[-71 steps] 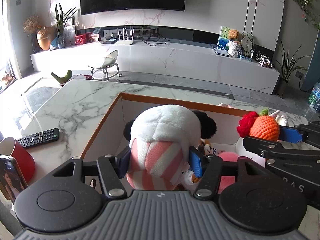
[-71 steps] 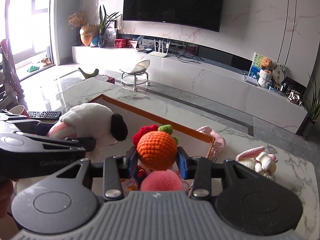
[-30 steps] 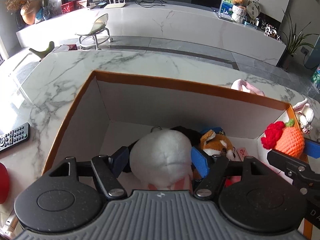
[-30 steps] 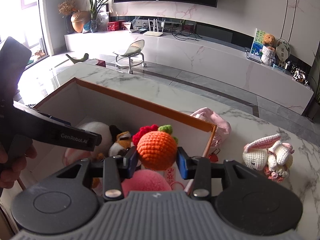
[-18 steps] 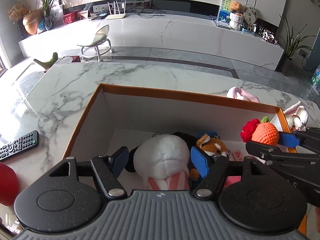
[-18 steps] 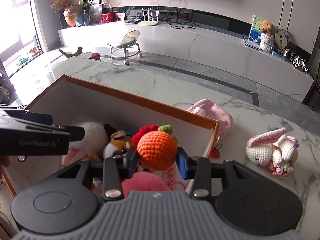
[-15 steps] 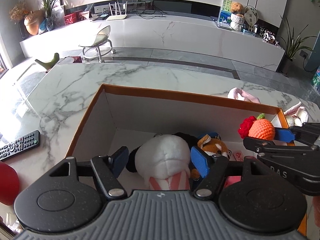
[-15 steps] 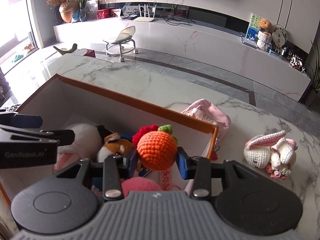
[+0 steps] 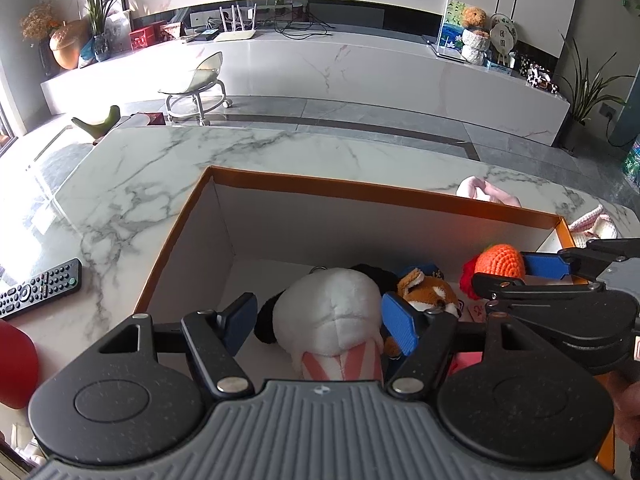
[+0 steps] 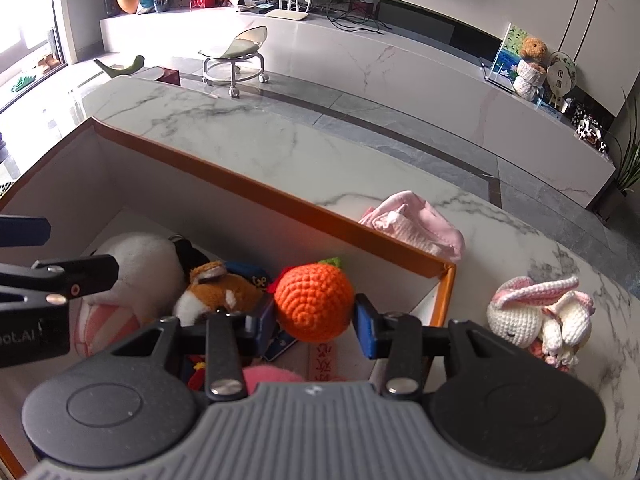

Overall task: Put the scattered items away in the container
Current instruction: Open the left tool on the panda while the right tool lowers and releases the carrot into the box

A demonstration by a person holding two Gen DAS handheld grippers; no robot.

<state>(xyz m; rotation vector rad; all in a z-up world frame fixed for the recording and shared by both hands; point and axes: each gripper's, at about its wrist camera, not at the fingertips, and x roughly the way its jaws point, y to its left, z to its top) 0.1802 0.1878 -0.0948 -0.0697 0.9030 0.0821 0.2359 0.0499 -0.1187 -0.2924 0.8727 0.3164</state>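
An orange-rimmed white box (image 9: 372,192) stands on the marble table; it also shows in the right wrist view (image 10: 248,188). My left gripper (image 9: 318,318) is open over the box, its pads apart from the white and pink-striped plush (image 9: 334,316) lying inside. A fox plush (image 9: 428,292) lies beside it. My right gripper (image 10: 314,314) is shut on a crocheted orange (image 10: 314,306) above the box's right end; the orange also shows in the left wrist view (image 9: 500,260). A crocheted rabbit (image 10: 540,316) and a pink cloth toy (image 10: 416,226) lie outside the box.
A black remote (image 9: 38,288) and a red object (image 9: 16,364) lie on the table to the left of the box. A pink plush ball (image 10: 268,376) lies in the box under my right gripper. The table edge runs behind the box.
My left gripper has lowered the striped plush into the box, opened and let it go. My right gripper has moved over the box with the orange and tilted downward.
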